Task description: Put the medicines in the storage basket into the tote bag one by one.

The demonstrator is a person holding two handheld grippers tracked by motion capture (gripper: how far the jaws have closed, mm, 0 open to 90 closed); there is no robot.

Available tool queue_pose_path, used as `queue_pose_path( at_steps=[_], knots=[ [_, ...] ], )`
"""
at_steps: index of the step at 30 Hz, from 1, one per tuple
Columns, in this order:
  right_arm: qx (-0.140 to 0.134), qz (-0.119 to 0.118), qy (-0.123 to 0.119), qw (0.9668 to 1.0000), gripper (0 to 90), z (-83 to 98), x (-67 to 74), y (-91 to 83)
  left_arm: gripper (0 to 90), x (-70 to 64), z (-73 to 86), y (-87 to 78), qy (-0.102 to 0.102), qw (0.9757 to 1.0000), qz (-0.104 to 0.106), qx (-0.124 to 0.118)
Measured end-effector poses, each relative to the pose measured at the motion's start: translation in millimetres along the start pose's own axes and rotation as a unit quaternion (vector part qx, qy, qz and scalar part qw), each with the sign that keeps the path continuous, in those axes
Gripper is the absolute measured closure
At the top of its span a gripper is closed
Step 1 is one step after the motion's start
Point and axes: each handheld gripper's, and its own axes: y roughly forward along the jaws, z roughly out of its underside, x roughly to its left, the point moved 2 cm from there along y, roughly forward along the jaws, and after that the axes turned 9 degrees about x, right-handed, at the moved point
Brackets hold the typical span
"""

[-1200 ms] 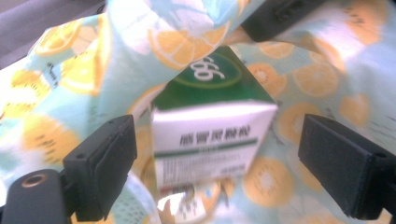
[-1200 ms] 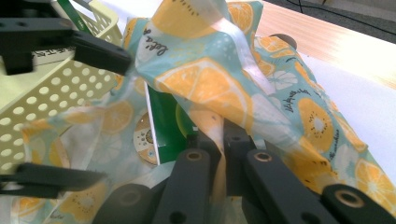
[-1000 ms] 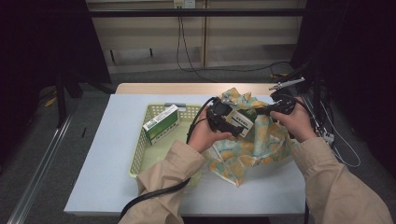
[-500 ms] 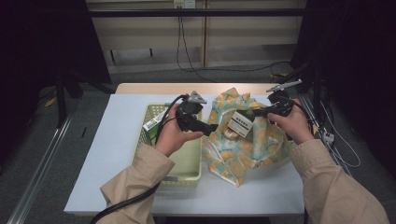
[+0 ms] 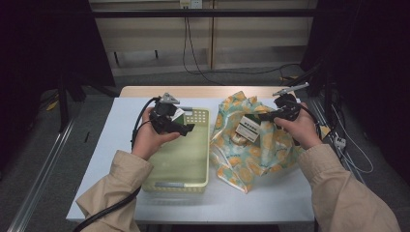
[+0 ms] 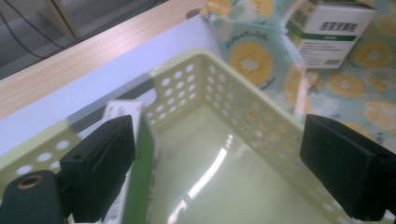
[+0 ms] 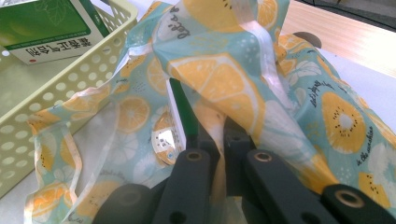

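Pale tabletop (image 5: 270, 198) bears perforated plastic basket (image 5: 199, 166), crumpled fruit-print bag (image 5: 270, 145).

High view: dim and murky, the room's edges sinking to near black while the pale tabletop (image 5: 121, 145) catches a soft overhead light. Left gripper view: brighter, a white streak of glare runs down the floor of the basket (image 6: 261, 112), and the near jaws blur at their edges. Right gripper view: evenly lit, the fruit-print bag (image 7: 224, 88) slightly soft, a small metallic glint inside its folds.
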Motion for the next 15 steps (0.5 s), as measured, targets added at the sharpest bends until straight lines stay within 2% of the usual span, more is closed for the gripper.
queue_pose_path(
  at_steps=[1,4,5,6,11,13,14,15],
  knots=[
    [-0.001,0.000,0.000,1.0000,89.6,-0.6,0.3,0.2,10.6,2.0,1.5,-0.5,-0.003,1.0000,-0.009,0.001],
    [-0.002,-0.002,0.000,1.0000,89.6,-1.7,0.7,0.0,10.6,12.3,7.0,-0.9,-0.006,0.9999,-0.013,0.001],
    [-0.003,-0.002,0.000,1.0000,89.6,-1.9,0.6,-0.2,10.6,14.6,8.9,-0.7,-0.013,0.9997,-0.023,0.003],
    [-0.003,-0.002,0.000,1.0000,89.6,-1.9,0.3,-0.5,10.6,18.9,11.1,-0.4,-0.011,0.9998,-0.018,0.004],
    [-0.005,-0.003,0.001,1.0000,89.6,-0.3,-2.5,-3.1,11.1,32.4,22.8,3.6,-0.033,0.9990,-0.031,0.006],
    [-0.006,-0.002,0.004,1.0000,89.6,0.6,-3.6,-4.3,12.2,35.9,27.5,5.1,-0.033,0.9985,-0.043,0.011],
    [-0.009,-0.002,0.003,1.0000,89.6,1.0,-4.6,-4.4,13.3,38.5,29.9,5.9,-0.033,0.9986,-0.039,0.014],
    [-0.006,-0.002,0.005,1.0000,89.6,1.6,-5.0,-5.0,13.7,41.4,32.9,6.4,-0.033,0.9983,-0.044,0.021]
  ],
)
